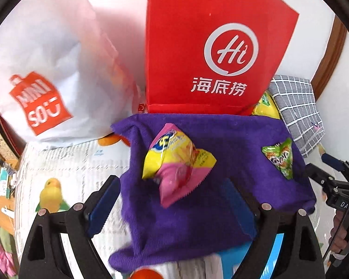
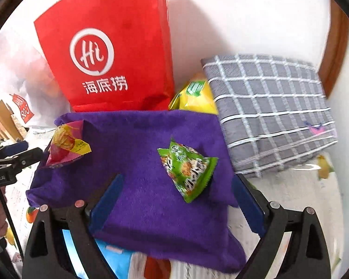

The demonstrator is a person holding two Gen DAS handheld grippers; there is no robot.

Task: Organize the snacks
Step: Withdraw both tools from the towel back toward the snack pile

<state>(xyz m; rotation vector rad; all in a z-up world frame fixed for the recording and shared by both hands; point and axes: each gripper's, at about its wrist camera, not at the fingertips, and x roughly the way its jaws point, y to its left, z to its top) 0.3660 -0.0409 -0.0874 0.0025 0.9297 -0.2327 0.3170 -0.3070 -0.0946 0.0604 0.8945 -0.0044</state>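
The left tongs [image 1: 172, 205] stand wide open with nothing between their blue pads; just beyond them lies the pink-and-yellow snack packet [image 1: 176, 162], on the purple cloth [image 1: 221, 209]. The right tongs [image 2: 178, 200] are likewise spread and empty, with the green snack packet [image 2: 188, 167] lying on the same cloth just ahead of them, apart from both pads. The cloth covers part of a bench [image 1: 69, 162] laid with printed paper. At the far edge stand a red paper bag [image 1: 197, 46], a white shopping bag [image 1: 46, 69] to its left, and a grey checked cushion [image 2: 272, 114] to its right, with a yellow packet [image 2: 193, 97] wedged between bag and cushion. The packets are puffy and slick, so a pinch on a corner could let one squirt free. A pad dragging the soft cloth could bunch it and carry both packets off line.
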